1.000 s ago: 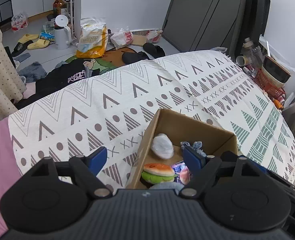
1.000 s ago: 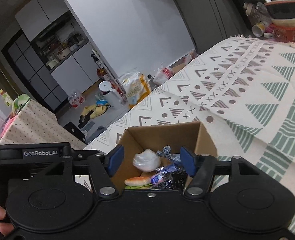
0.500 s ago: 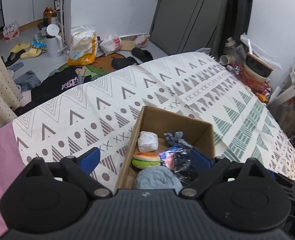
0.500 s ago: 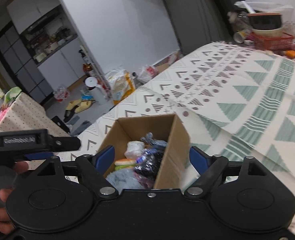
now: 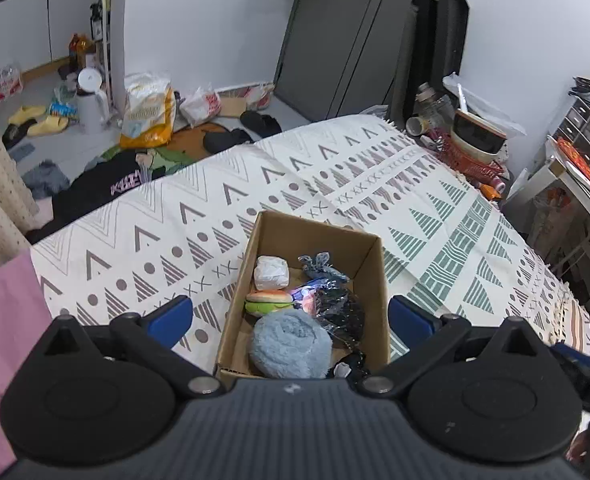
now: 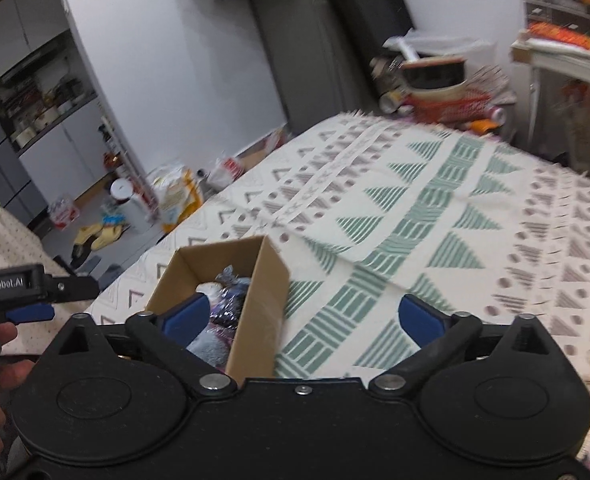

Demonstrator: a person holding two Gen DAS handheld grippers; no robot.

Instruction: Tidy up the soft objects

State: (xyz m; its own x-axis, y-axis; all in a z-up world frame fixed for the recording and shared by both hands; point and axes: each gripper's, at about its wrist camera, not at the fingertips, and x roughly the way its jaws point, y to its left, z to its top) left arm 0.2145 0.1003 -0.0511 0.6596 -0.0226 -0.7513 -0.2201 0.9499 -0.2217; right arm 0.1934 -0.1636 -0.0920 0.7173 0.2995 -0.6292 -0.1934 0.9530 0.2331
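An open cardboard box (image 5: 379, 280) (image 6: 263, 300) stands on the patterned bedspread (image 5: 255, 200) (image 6: 435, 220). Inside lie a fluffy blue ball (image 5: 291, 344), a burger-shaped plush (image 5: 269, 302), a white soft lump (image 5: 271, 272), a blue fabric piece (image 5: 321, 266) and a dark shiny bag (image 5: 341, 312). My left gripper (image 5: 291, 316) hovers above the box's near end, its jaws opening wide with nothing pressed between them. My right gripper (image 6: 301, 314) sits over the box's right wall, jaws also opening and holding nothing. The left gripper's body (image 6: 15, 292) shows at the right wrist view's left edge.
Beyond the bed's far edge the floor holds bags (image 5: 147, 112), slippers (image 5: 39, 120), a white kettle (image 5: 91, 96) and dark clothes (image 5: 107, 184). A red basket with a bowl (image 5: 475, 148) stands at the bed's far right corner. A pink sheet (image 5: 3, 320) lies left.
Both grippers have risen and pulled back from the box while their jaws spread wide. The fluffy blue ball, unseen a second ago, now lies in the box. The right gripper has swung rightward.
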